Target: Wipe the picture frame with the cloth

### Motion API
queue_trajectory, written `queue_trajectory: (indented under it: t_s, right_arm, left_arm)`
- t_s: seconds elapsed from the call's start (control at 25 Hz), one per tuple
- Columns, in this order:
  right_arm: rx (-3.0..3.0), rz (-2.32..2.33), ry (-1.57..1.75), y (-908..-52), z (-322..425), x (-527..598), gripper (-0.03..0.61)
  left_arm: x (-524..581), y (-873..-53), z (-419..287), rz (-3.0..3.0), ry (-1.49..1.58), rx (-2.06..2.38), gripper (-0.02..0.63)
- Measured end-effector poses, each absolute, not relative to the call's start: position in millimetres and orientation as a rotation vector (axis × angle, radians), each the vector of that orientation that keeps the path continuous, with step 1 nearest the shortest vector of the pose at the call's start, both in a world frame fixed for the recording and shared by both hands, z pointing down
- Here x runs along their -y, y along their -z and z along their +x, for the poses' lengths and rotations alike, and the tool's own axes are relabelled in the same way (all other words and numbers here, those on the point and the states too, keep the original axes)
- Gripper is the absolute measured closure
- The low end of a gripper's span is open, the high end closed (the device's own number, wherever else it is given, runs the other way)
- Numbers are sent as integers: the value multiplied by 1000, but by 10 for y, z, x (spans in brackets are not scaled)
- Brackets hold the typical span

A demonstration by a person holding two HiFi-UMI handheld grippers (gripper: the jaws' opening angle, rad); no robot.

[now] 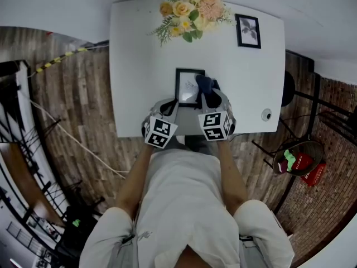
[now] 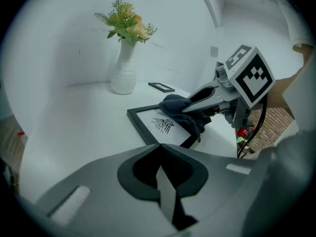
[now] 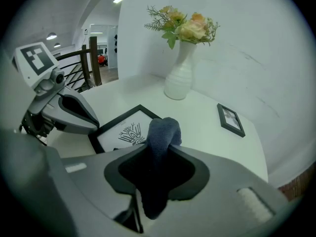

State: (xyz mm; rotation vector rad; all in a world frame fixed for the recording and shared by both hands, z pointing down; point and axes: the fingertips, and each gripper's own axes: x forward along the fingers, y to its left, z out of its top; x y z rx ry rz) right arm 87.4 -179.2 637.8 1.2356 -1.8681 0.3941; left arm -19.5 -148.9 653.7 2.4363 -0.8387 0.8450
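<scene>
A black picture frame [image 1: 188,86] with a line drawing lies flat near the front edge of the white table [image 1: 139,66]. My right gripper [image 1: 207,97] is shut on a dark blue cloth [image 1: 204,84], which rests on the frame's right side. In the right gripper view the cloth [image 3: 161,132] sticks up out of the jaws over the frame [image 3: 121,132]. My left gripper [image 1: 173,106] is shut with nothing between its jaws, its tip at the frame's near left corner. In the left gripper view the frame [image 2: 155,124] lies just beyond those jaws, with the cloth [image 2: 178,106] on its far side.
A white vase of flowers [image 1: 191,7] stands at the table's back, and a small black frame [image 1: 247,30] lies to its right. A small round object [image 1: 266,115] sits near the front right corner. A red item [image 1: 304,163] is on the floor to the right.
</scene>
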Motion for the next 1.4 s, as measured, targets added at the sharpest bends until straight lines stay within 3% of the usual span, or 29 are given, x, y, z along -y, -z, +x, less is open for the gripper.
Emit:
queue_trajectory:
  t_s: [0.72, 1.4]
  right_arm:
    - [2009, 1120, -401, -6380, -44, 1601, 476]
    - [1858, 1153, -237, -6524, 340, 1508, 480]
  left_arm:
    - [1493, -6551, -197, 2481, -855, 790, 594]
    - [1489, -6571, -234, 2481, -866, 754, 594]
